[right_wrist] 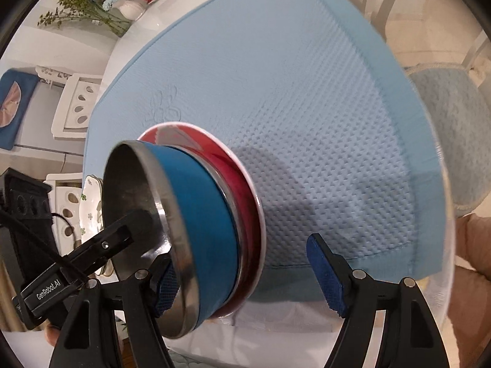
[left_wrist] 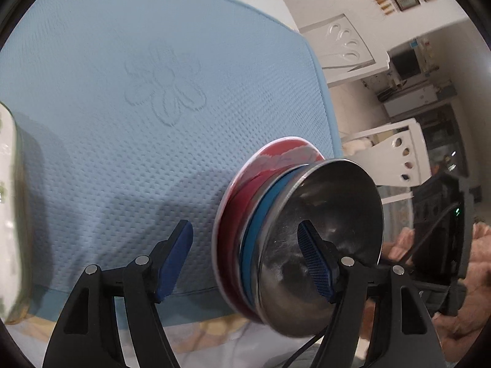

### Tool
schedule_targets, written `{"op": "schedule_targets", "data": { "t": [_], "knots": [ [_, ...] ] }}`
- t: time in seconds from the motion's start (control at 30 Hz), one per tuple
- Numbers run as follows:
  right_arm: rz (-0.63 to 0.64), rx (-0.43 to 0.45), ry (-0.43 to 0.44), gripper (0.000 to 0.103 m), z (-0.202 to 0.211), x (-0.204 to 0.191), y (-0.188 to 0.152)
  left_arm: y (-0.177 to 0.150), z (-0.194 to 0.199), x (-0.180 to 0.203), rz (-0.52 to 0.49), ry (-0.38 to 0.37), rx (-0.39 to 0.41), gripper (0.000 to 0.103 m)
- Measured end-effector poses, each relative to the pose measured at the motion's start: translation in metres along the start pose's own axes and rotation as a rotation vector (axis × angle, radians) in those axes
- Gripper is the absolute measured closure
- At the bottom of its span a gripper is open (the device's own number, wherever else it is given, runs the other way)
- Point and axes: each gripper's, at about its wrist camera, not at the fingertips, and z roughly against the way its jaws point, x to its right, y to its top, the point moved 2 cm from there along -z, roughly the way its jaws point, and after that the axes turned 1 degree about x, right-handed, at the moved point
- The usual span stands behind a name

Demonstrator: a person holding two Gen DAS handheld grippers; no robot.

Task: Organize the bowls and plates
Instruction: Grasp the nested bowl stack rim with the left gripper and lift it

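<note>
A steel bowl with a blue outer band (left_wrist: 322,239) (right_wrist: 196,230) sits stacked on a red plate with a white rim (left_wrist: 236,224) (right_wrist: 242,202) on the light blue mat (left_wrist: 138,92) (right_wrist: 307,107). My left gripper (left_wrist: 248,251) is open, with its right finger inside the bowl and its left finger over the mat. My right gripper (right_wrist: 245,276) is open, straddling the stack: its left finger is inside the bowl's rim, its right finger over the mat. The left gripper's finger (right_wrist: 122,233) shows inside the bowl in the right wrist view.
A white floral plate (left_wrist: 9,184) (right_wrist: 90,211) stands at the mat's side. White chairs (left_wrist: 396,156) and a flower vase (right_wrist: 132,9) surround the table. A clear glass dish rim (right_wrist: 442,184) shows on the right.
</note>
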Motion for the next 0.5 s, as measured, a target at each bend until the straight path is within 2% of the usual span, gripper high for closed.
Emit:
{"op": "schedule_targets", "data": {
  "t": [0.1,0.27,0.3,0.4,0.5],
  "knots": [
    [-0.005,-0.01,0.031,0.029,-0.005,0.001,0.0,0.0,-0.006,-0.009,0.068,-0.042,-0.015,0.034],
    [-0.016,-0.011,0.061,0.029,-0.011,0.004,0.0,-0.003,-0.008,-0.013,0.069,-0.029,-0.012,0.036],
    [-0.022,-0.013,0.067,0.029,-0.012,0.005,0.0,-0.004,-0.009,-0.013,0.071,-0.029,-0.018,0.038],
    [-0.03,-0.03,0.085,0.03,-0.018,0.004,-0.002,-0.006,-0.016,-0.011,0.072,-0.061,-0.038,0.052],
    [-0.032,-0.022,0.106,0.042,-0.019,-0.002,-0.005,-0.007,-0.014,-0.012,0.068,-0.081,-0.027,0.055]
  ]
}}
